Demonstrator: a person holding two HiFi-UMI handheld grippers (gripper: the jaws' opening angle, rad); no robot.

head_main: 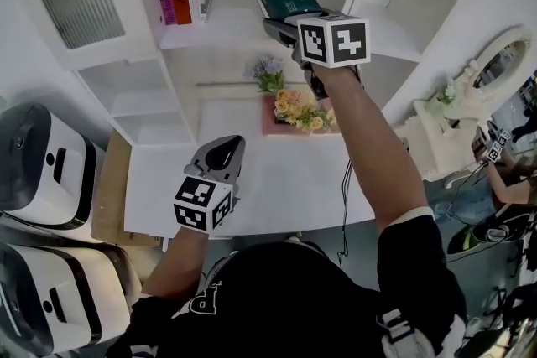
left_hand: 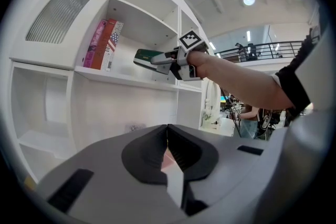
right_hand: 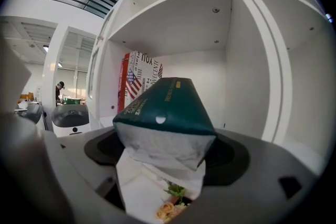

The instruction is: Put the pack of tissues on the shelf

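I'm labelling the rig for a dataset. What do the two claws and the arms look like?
The left claw and right claw are grey with black inner pads; each carries a white cube of black square markers. The person wears a black short-sleeved shirt with white lettering.

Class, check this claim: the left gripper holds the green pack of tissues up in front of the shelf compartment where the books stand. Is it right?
No: the right gripper holds the green pack of tissues up in front of the shelf compartment where the books stand. The right gripper view shows its jaws clamped on it. The left gripper is shut, empty.
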